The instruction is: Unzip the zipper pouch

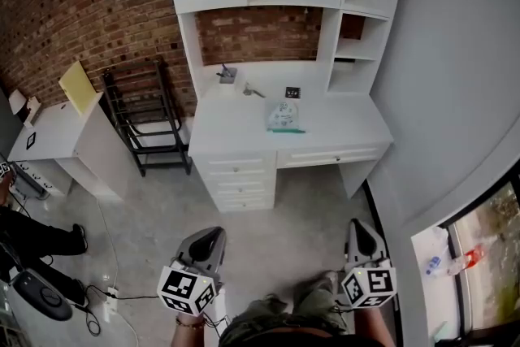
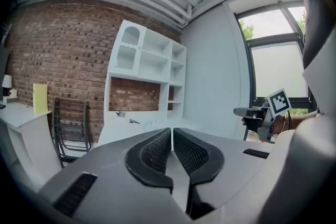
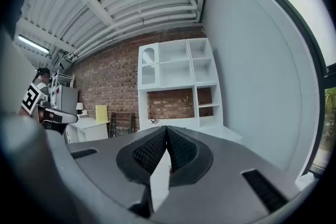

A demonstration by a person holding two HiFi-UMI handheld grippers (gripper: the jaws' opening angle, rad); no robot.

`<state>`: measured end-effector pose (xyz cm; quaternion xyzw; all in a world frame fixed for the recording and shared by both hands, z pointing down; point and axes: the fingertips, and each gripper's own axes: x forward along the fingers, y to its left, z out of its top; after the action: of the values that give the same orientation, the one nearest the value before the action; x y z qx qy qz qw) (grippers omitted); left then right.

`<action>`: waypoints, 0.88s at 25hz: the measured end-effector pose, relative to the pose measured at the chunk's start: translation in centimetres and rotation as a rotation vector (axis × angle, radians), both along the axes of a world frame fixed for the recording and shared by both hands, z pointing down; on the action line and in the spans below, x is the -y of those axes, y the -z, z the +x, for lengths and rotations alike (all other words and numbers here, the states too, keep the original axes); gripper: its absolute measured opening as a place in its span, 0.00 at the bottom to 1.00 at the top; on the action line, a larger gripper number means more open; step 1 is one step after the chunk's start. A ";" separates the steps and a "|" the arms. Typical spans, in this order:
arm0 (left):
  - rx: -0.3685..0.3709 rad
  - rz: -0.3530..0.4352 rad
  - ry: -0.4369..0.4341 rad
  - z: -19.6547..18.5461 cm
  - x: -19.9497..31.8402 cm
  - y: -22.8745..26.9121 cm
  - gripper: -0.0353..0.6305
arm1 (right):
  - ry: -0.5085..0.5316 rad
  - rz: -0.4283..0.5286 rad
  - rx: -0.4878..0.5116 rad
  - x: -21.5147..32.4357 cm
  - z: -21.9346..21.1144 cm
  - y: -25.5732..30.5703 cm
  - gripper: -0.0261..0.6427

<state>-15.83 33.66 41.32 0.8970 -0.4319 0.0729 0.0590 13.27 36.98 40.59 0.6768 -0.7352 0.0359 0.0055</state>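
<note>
Close to the person's waist, the left gripper [image 1: 210,238] and right gripper [image 1: 361,230] hang over the concrete floor [image 1: 309,207], each with its jaws pressed together on nothing. Well beyond them stands a white desk [image 1: 236,130]. The zipper pouch [image 1: 283,116] lies on its top, right of centre, in front of the brick wall [image 1: 260,35].
</note>
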 end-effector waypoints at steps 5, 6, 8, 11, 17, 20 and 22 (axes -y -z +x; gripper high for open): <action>0.000 0.022 -0.021 0.3 0.3 0.4 0.08 | -0.008 0.010 0.045 0.1 -0.2 -0.1 0.04; -0.004 0.027 -0.028 0.4 0.3 0.5 0.08 | -0.015 0.003 0.042 0.2 -0.2 -0.2 0.04; -0.020 0.037 -0.043 0.5 0.3 0.9 0.08 | -0.017 -0.011 0.041 0.3 -0.5 -0.5 0.04; -0.034 0.046 -0.066 0.6 0.5 1.2 0.22 | 0.035 -0.034 0.052 0.6 -1.4 -0.9 0.22; 0.007 0.040 -0.096 1.2 0.9 0.8 0.59 | 0.087 -0.051 0.027 1.6 -2.6 -1.2 0.52; -0.005 0.029 -0.122 1.6 1.1 0.6 0.77 | 0.108 -0.058 0.039 2.6 -3.1 -1.4 0.72; -0.015 0.019 -0.130 1.7 1.3 0.4 0.86 | 0.103 -0.056 0.022 3.2 -3.3 -1.5 0.80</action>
<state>-14.12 32.32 40.88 0.9243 -0.3728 0.0659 0.0489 9.96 33.74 42.09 0.6372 -0.7678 0.0639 0.0182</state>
